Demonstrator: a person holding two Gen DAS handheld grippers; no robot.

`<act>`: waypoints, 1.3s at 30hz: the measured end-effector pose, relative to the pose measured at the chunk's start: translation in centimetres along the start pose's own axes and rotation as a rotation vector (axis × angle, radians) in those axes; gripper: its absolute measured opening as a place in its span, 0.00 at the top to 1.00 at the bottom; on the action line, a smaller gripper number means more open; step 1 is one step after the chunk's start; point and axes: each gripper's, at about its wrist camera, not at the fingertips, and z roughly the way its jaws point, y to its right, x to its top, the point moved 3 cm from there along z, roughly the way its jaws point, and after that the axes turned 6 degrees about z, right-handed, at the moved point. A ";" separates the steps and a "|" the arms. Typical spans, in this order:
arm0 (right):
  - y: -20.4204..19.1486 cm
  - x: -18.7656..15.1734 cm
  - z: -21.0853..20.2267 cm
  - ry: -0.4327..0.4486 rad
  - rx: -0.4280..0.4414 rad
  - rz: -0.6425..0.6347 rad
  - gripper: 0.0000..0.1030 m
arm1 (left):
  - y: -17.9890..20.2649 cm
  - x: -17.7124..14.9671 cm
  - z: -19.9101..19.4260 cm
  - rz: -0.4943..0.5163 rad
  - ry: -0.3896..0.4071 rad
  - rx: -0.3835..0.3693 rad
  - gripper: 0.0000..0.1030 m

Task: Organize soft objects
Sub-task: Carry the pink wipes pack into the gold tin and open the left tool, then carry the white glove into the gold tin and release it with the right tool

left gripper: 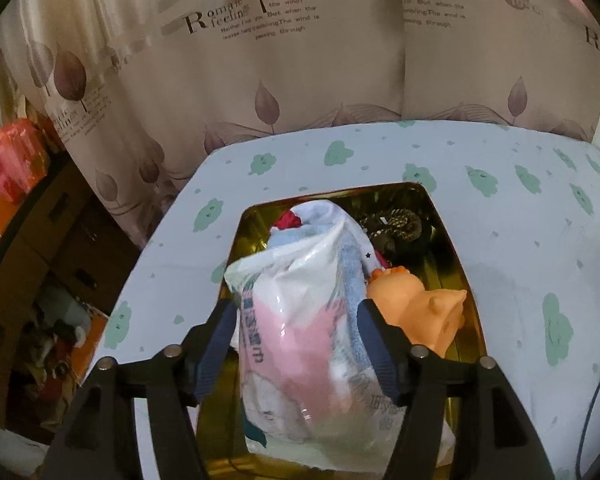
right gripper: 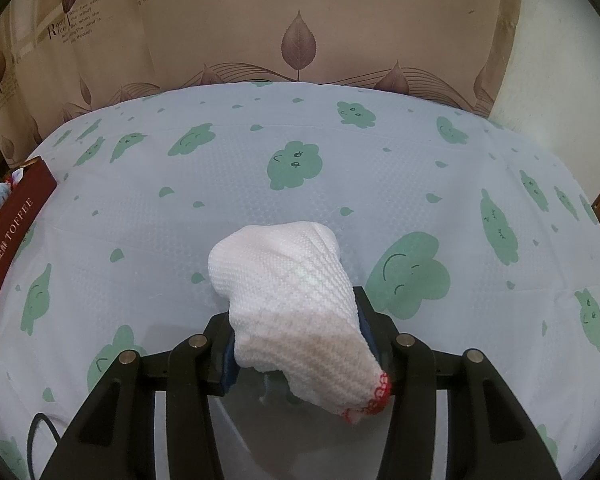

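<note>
In the left wrist view my left gripper point(left gripper: 296, 328) is shut on a clear plastic packet point(left gripper: 300, 336) of pink and white soft goods, held over a gold-lined box point(left gripper: 460, 280). The box holds an orange rubber pig toy point(left gripper: 420, 312), a blue towel point(left gripper: 352, 280), a dark patterned cloth point(left gripper: 396, 224) and a red item point(left gripper: 288, 220). In the right wrist view my right gripper point(right gripper: 296, 336) is shut on a white knitted glove point(right gripper: 288, 292) with a red-trimmed cuff, held above the tablecloth point(right gripper: 260, 140).
The table wears a pale blue cloth with green clouds. The box's dark red side labelled TOFFEE point(right gripper: 16, 236) shows at the left edge of the right wrist view. A leaf-print curtain point(left gripper: 300, 60) hangs behind. Cluttered shelves point(left gripper: 40, 280) stand left of the table.
</note>
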 end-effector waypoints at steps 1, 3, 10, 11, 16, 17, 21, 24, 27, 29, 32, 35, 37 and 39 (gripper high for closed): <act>0.0 0.0 0.0 0.000 0.000 0.000 0.54 | 0.0 0.0 -0.3 0.005 0.005 0.002 0.37; 0.0 0.0 0.0 0.000 0.000 -0.001 0.55 | -0.1 0.2 -0.8 0.009 0.012 0.008 0.37; 0.1 0.0 0.0 0.000 0.000 -0.001 0.54 | -0.5 0.4 -3.8 0.000 0.063 0.032 0.37; 0.0 0.0 0.0 0.000 0.000 -0.001 0.54 | -0.5 0.3 -4.1 -0.003 0.071 0.032 0.37; 0.0 0.0 0.0 0.000 0.000 -0.001 0.54 | -1.1 -0.7 -5.2 -0.045 0.066 0.023 0.37; 0.0 0.0 0.0 0.000 -0.001 -0.002 0.54 | -1.3 -0.9 -5.3 -0.054 0.065 0.025 0.37; 0.1 -0.1 0.0 0.000 0.000 -0.002 0.54 | -2.3 -2.3 -5.9 -0.096 0.064 0.037 0.37; 0.1 0.0 0.0 0.001 -0.001 -0.003 0.54 | -3.1 -3.5 -5.8 -0.115 0.054 0.048 0.37; 0.2 0.0 -0.1 0.002 -0.002 -0.002 0.55 | -4.2 -5.1 -5.6 -0.135 0.048 0.078 0.37; 0.2 0.0 -0.1 0.002 -0.002 -0.003 0.58 | -4.9 -5.9 -5.5 -0.152 0.046 0.086 0.37; 0.2 0.0 -0.2 0.006 -0.002 -0.006 0.61 | -6.0 -7.0 -5.3 -0.190 0.045 0.107 0.37; 0.5 0.0 -0.4 0.011 -0.004 -0.010 0.64 | -7.1 -8.0 -5.5 -0.246 0.057 0.130 0.37; 0.4 0.0 -0.5 0.012 -0.008 -0.012 0.65 | -7.6 -8.5 -5.5 -0.265 0.061 0.135 0.37; 0.2 -0.1 -0.8 0.012 -0.005 -0.004 0.65 | -8.0 -8.7 -5.4 -0.271 0.058 0.136 0.37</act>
